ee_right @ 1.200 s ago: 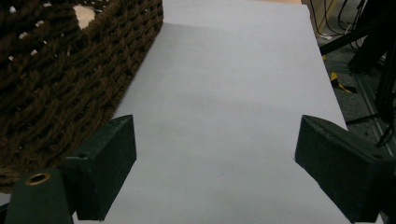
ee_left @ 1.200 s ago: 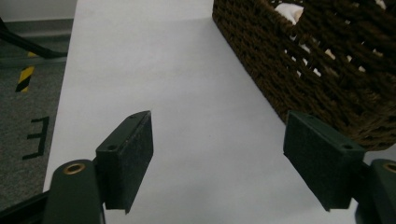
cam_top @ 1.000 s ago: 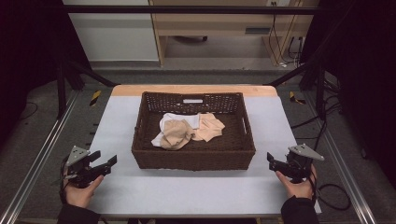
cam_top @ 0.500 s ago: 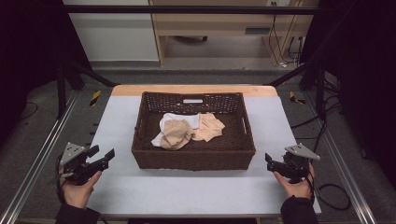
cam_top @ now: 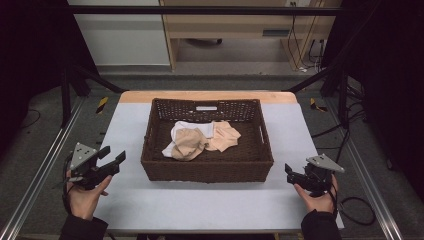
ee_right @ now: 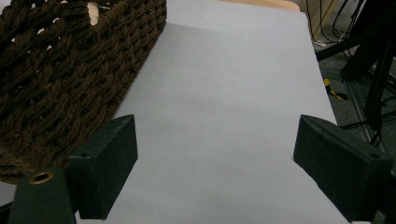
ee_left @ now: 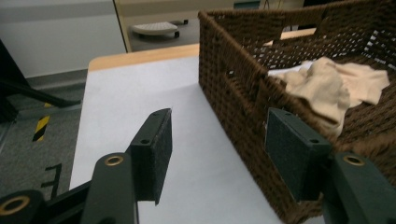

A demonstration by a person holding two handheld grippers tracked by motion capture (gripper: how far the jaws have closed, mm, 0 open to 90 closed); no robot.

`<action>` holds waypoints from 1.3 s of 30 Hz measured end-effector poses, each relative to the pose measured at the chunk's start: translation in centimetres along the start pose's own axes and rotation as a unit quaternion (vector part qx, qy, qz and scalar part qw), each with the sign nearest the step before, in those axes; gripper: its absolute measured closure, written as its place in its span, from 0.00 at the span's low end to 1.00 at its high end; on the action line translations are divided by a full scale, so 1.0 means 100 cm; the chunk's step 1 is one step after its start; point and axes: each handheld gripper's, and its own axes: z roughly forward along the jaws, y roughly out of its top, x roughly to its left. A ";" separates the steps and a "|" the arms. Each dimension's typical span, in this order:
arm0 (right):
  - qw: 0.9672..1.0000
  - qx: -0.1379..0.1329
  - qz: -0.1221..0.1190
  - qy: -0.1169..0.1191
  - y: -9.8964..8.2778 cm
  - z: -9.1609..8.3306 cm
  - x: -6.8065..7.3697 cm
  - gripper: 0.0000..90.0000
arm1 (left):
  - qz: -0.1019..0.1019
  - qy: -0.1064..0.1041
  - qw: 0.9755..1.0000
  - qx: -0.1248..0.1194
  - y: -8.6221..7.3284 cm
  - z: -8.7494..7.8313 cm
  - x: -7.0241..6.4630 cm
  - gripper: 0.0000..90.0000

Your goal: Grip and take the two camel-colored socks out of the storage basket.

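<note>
A dark brown wicker basket (cam_top: 207, 167) stands in the middle of the white table. Inside it lie a beige cloth (cam_top: 186, 144), a white cloth (cam_top: 194, 127) and a peach cloth (cam_top: 226, 136). My left gripper (cam_top: 112, 154) hovers left of the basket, apart from it and pointing towards it. It is open with nothing between its pads, and its jaws have just been closing a little. In the left gripper view the gripper (ee_left: 220, 137) faces the basket's corner (ee_left: 233, 93) and the beige cloth (ee_left: 322, 86). My right gripper (cam_top: 289, 174) sits open and empty at the basket's right, near the front edge. In its own view the gripper (ee_right: 215, 140) looks along bare table beside the basket wall (ee_right: 70, 70).
The white table top (cam_top: 210, 205) has bare strips left, right and in front of the basket. A wooden edge (cam_top: 210, 96) runs along the far side. Metal frame rails (cam_top: 35, 175) flank the table, and cables (cam_top: 360, 205) lie on the floor at the right.
My left gripper has lifted off its lower position and shifted slightly towards the basket, its jaws a bit narrower. The right gripper has stayed put.
</note>
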 end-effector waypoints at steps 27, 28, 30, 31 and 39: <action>1.000 -0.013 0.003 0.000 0.001 -0.002 -0.003 0.15 | -0.020 -0.045 0.998 -0.040 0.079 0.037 -0.063 0.44; 1.000 -0.013 0.002 0.000 0.001 -0.002 -0.003 0.15 | -0.024 -0.051 0.997 -0.043 0.080 0.039 -0.065 0.44; 1.000 -0.013 0.002 0.000 0.001 -0.002 -0.003 0.15 | -0.023 -0.052 0.997 -0.045 0.083 0.044 -0.071 0.44; 1.000 -0.013 0.002 0.000 0.001 -0.002 -0.003 0.15 | -0.022 -0.055 0.997 -0.042 0.086 0.048 -0.074 0.45; 1.000 -0.012 0.001 0.001 0.001 -0.001 -0.004 0.16 | -0.008 -0.054 0.998 -0.031 0.099 0.074 -0.088 0.47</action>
